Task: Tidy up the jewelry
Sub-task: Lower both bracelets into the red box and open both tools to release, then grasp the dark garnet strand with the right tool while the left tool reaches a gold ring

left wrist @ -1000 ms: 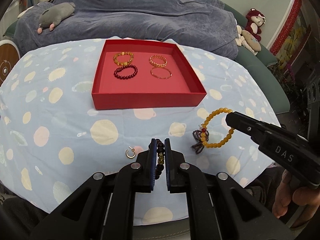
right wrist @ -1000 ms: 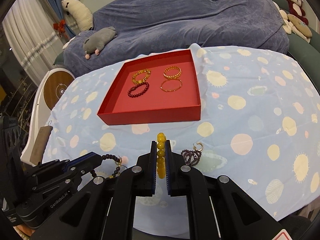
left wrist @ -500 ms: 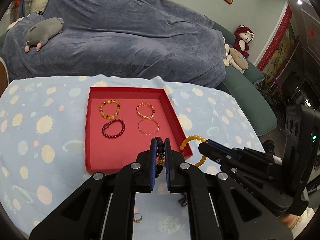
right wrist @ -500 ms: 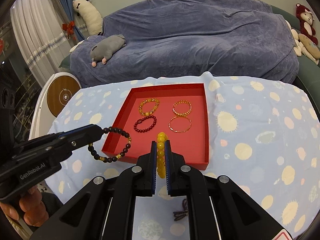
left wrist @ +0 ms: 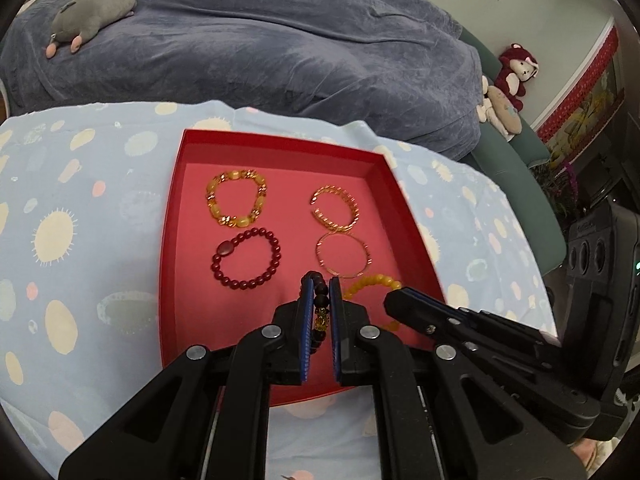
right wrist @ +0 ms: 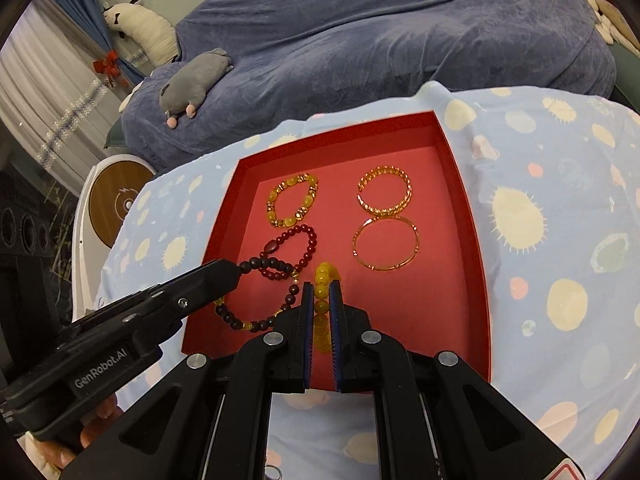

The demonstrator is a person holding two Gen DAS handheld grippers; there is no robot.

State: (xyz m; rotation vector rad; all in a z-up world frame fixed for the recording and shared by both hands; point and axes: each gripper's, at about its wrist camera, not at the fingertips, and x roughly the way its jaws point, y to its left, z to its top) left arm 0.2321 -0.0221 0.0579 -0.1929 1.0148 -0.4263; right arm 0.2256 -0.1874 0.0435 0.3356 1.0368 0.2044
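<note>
Blue cloth with pale spots (left wrist: 80, 264) covers the table, and a grey-blue covered sofa (left wrist: 280, 40) stands behind it.

Over the near part of the red tray (left wrist: 170, 240), the left tongs (left wrist: 320, 300) are clamped on a dark bead bracelet (right wrist: 256, 280) with a few gold beads. In the right wrist view this bracelet hangs as a loop from the tips, over the tray's near left area and across the edge of the dark red bracelet (left wrist: 246, 258) that lies on the tray floor.

Just beside them, on their right, the right tongs (right wrist: 321, 300) are clamped on a yellow bead bracelet (right wrist: 322, 280). In the left wrist view its beads show in front of those tips, near the thin gold bangle (left wrist: 344, 254).

Four pieces lie flat in the tray in two rows. At the back are an amber bead bracelet (left wrist: 236, 198) on the left and a gold chain cuff (left wrist: 336, 208) on the right. In front are the dark red bracelet and the thin gold bangle; the cuff and bangle look to be touching.

Further out, a grey plush toy (left wrist: 92, 12) lies on the sofa, and a red plush bear (left wrist: 516, 68) sits at the far right. Fingers of a hand (right wrist: 92, 432) show under the left tongs' body.
</note>
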